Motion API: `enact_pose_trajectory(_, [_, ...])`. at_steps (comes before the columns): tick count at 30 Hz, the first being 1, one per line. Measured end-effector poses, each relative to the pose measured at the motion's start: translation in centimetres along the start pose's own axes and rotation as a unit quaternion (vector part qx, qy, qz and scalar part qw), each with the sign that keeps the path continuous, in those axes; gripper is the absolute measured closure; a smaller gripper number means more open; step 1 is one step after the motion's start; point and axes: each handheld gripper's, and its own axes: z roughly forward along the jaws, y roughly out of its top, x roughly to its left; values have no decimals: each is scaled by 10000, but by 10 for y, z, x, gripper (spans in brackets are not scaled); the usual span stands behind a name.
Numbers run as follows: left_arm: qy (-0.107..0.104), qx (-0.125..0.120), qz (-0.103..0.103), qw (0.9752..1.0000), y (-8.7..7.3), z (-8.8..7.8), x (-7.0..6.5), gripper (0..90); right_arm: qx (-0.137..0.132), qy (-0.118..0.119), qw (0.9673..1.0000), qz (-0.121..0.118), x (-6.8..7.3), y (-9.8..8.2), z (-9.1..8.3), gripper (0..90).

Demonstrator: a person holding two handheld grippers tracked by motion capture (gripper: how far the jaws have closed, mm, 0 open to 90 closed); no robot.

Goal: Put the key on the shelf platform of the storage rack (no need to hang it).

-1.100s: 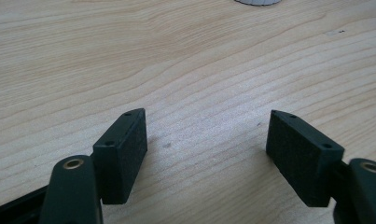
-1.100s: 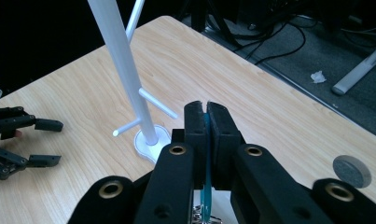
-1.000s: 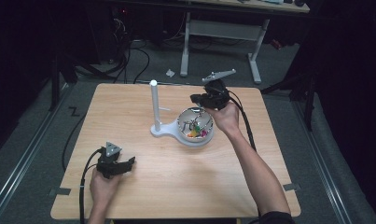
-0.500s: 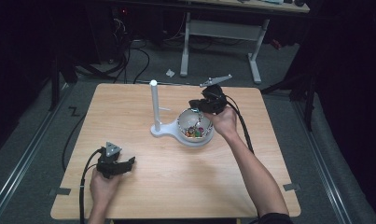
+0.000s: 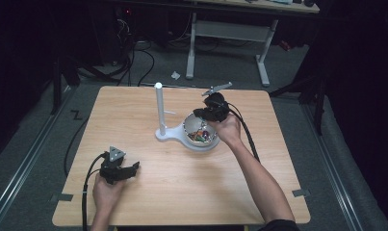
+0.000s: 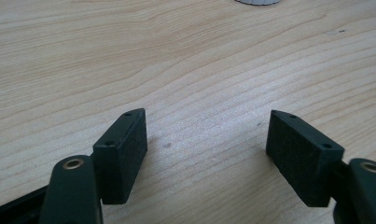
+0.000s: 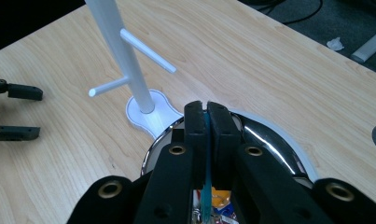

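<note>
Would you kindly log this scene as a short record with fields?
Surface: wooden table
Stand: white, upright, two pegs
Bowl: shiny, beside the stand's base, holds colourful items
Right claw: over the bowl, shut on a thin teal strip
Left claw: open, nothing between its jaws, low over the table

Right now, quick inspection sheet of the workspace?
Surface: light wooden table, bare in front.
Job's things: shiny bowl of small colourful items; thin teal strip.
Clutter: white stand with pegs touching the bowl.
Grippers: left hand-held gripper open, nothing between the pads; right hand-held gripper shut on the teal strip above the bowl.
Cables: one trails from each gripper.
Surroundings: dark floor, desk legs behind.
</note>
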Motion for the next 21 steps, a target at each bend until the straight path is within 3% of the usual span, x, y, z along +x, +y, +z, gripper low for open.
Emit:
enact_pose_trajectory(15, [21,10,-69,10000,0,0,-1,295,264,-138,9995,82,-6,-19,18,875])
enact_pose_trajectory(21, [7,-6,-4,10000,0,0,0,294,251,-94,9994,200,-9,-26,17,818])
